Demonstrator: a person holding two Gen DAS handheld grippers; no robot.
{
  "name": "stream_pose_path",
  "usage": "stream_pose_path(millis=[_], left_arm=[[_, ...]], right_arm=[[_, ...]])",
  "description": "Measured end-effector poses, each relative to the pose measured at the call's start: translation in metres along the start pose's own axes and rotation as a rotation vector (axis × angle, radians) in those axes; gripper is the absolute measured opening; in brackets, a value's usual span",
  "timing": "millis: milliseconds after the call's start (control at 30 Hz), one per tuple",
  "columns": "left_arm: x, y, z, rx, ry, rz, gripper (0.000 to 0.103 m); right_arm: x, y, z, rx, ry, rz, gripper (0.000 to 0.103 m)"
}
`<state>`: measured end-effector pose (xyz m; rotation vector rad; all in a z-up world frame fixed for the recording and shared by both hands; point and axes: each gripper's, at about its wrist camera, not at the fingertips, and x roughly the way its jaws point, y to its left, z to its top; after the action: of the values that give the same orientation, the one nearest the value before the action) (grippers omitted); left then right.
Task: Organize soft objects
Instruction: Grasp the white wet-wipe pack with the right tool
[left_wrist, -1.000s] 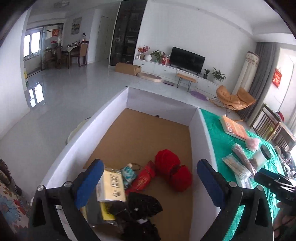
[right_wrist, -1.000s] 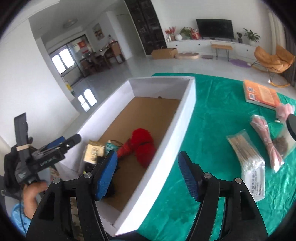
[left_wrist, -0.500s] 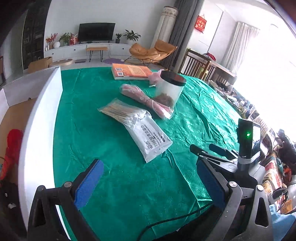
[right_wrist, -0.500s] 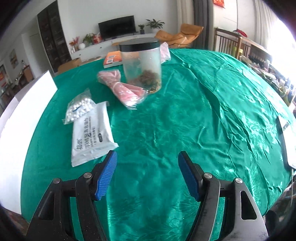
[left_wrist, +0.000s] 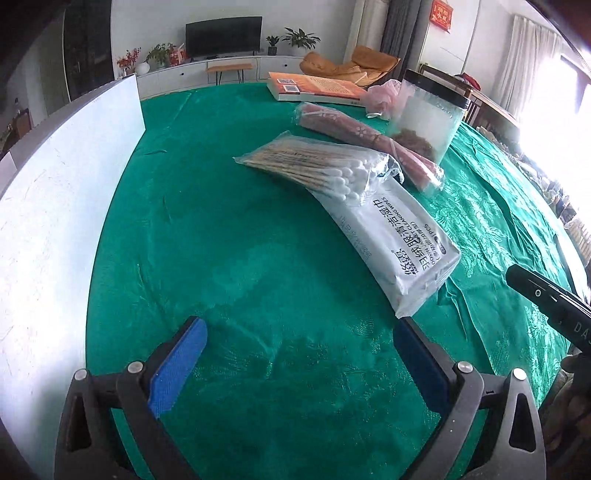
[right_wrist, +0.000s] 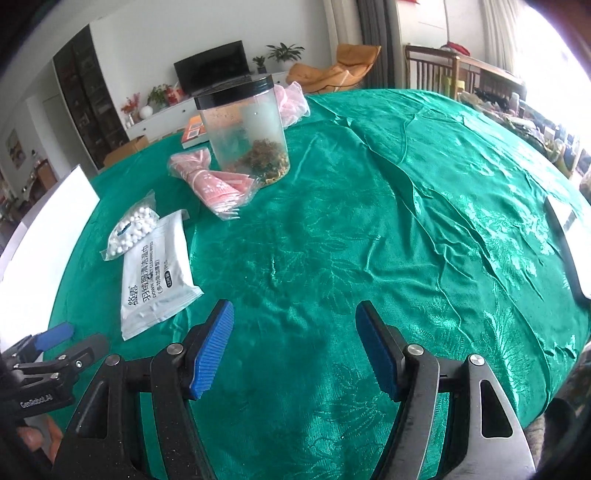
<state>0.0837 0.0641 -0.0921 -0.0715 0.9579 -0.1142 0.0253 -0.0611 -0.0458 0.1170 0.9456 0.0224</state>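
A white pack of cleaning wipes (left_wrist: 399, 240) (right_wrist: 157, 273) lies on the green tablecloth, with a clear bag of cotton swabs (left_wrist: 325, 166) (right_wrist: 133, 225) resting on its far end. Behind them lie a pink bagged bundle (left_wrist: 369, 138) (right_wrist: 210, 182) and a pink mesh puff (left_wrist: 384, 94) (right_wrist: 291, 103). My left gripper (left_wrist: 299, 354) is open and empty, just short of the wipes' near end. My right gripper (right_wrist: 295, 343) is open and empty over bare cloth, right of the wipes. The white box (left_wrist: 55, 192) (right_wrist: 40, 236) stands at the left.
A clear jar with a black lid (left_wrist: 428, 114) (right_wrist: 247, 133) stands behind the pink bundle. An orange book (left_wrist: 314, 86) (right_wrist: 194, 131) lies at the far side. A white-and-black object (right_wrist: 569, 240) lies at the right table edge. Each gripper shows in the other's view.
Both grippers have swung away from the white box to face the table. In the last half second the left one has moved closer to the wipes. Both have stayed open.
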Motion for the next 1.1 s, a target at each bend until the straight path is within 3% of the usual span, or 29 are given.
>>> stream_pose_path(millis=[133, 267, 433, 567, 733, 800, 900, 1033, 1100], left_arm=[[0.002, 0.001, 0.000, 0.034, 0.011, -0.010, 0.100], [-0.003, 0.002, -0.007, 0.057, 0.008, -0.006, 0.100], [-0.006, 0.007, -0.015, 0.065, -0.004, 0.018, 0.102], [-0.008, 0.010, -0.015, 0.053, -0.015, -0.004, 0.103], [-0.010, 0.014, -0.014, 0.036, -0.030, -0.025, 0.103], [-0.010, 0.013, -0.014, 0.036, -0.032, -0.023, 0.103], [-0.009, 0.012, -0.014, 0.041, -0.029, -0.014, 0.103], [-0.008, 0.010, -0.013, 0.048, -0.026, -0.005, 0.103], [-0.007, 0.009, -0.014, 0.052, -0.025, 0.000, 0.103]], right_arm=[[0.001, 0.002, -0.001, 0.003, 0.003, 0.056, 0.072], [0.005, 0.011, 0.001, -0.012, 0.019, 0.199, 0.072], [0.026, 0.051, 0.019, -0.156, 0.099, 0.308, 0.072], [0.055, 0.097, 0.032, -0.331, 0.206, 0.309, 0.073], [0.077, 0.129, 0.035, -0.473, 0.286, 0.233, 0.080], [0.074, 0.135, 0.030, -0.517, 0.287, 0.212, 0.080], [0.072, 0.137, 0.027, -0.515, 0.304, 0.246, 0.081], [0.075, 0.146, 0.022, -0.594, 0.300, 0.203, 0.086], [0.076, 0.144, 0.023, -0.572, 0.305, 0.204, 0.082]])
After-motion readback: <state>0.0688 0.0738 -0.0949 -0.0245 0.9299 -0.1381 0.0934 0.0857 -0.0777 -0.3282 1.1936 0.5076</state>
